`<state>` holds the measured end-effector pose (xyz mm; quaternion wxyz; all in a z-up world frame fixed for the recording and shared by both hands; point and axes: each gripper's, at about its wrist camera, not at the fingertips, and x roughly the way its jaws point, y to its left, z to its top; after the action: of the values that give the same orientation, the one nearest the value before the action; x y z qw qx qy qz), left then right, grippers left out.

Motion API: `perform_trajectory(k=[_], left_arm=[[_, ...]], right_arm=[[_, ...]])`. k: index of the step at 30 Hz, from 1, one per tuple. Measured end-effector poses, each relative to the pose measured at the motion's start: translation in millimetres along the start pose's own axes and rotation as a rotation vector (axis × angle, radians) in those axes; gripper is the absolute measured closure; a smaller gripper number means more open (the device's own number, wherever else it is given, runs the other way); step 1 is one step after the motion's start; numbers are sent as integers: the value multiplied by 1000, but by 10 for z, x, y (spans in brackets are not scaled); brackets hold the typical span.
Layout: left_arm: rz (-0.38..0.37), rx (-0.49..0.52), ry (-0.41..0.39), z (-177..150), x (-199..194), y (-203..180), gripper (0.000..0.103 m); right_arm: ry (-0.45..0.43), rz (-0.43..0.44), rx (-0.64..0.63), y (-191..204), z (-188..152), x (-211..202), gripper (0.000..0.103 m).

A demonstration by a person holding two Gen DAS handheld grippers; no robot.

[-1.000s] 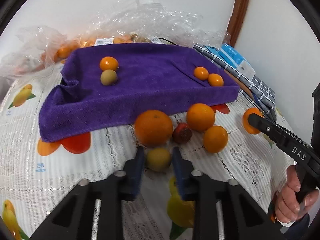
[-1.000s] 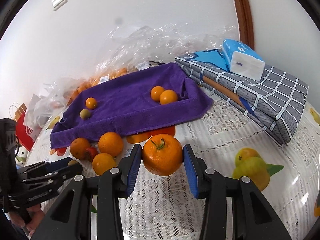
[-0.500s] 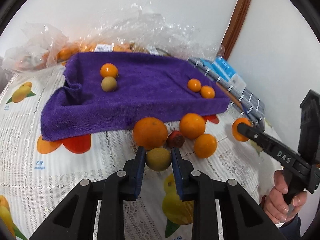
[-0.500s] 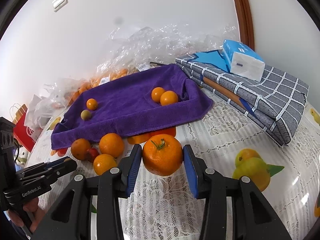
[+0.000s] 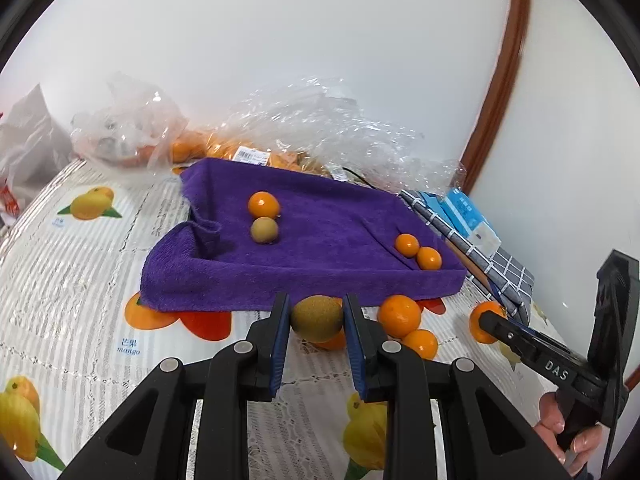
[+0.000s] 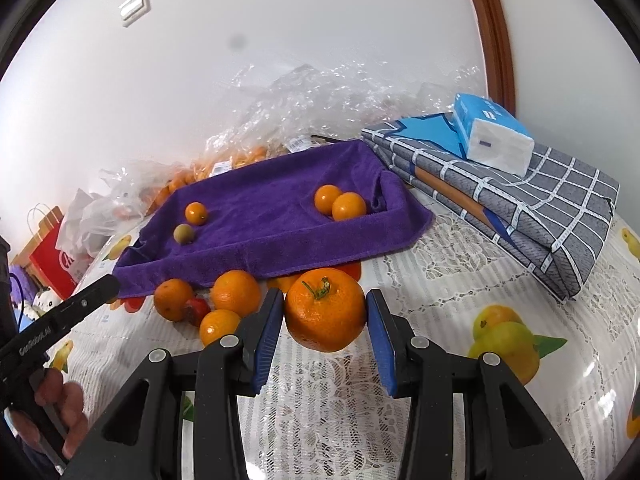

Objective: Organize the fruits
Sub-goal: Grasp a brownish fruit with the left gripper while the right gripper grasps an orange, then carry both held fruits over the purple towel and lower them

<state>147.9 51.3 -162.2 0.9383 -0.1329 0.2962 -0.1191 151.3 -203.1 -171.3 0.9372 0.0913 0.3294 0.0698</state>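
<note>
Left wrist: clamped greenish-brown fruit [image 5: 317, 318]

Counted across both wrist views: two grippers, left gripper [image 5: 316, 328] and right gripper [image 6: 325, 320]; nine loose fruits. Six oranges: big stemmed orange [image 6: 325, 309], two oranges [image 6: 340, 202] at tray's right end, one small orange [image 6: 196, 213] at its left, three oranges [image 6: 224, 300] on tablecloth, making seven; plus two brownish-green fruits [image 5: 317, 318] [image 5: 264, 230], one small red fruit [image 6: 196, 310]. One purple towel-lined tray [image 6: 280, 248], one tissue pack [image 6: 492, 140], one folded checked cloth [image 6: 552, 208], one red paper bag [image 6: 48, 248]; bagged oranges behind uncountable.
</note>
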Motion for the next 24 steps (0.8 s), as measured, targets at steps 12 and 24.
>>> perform_trajectory(k=[12,24], left_arm=[[27,-30,-21,21,-25,91,78],[128,-104,-45,390,-41,286,78]], right_arm=[[-14,58,-29,47,-15,-53,61],[-12,80,-90,177,371,-28,61]])
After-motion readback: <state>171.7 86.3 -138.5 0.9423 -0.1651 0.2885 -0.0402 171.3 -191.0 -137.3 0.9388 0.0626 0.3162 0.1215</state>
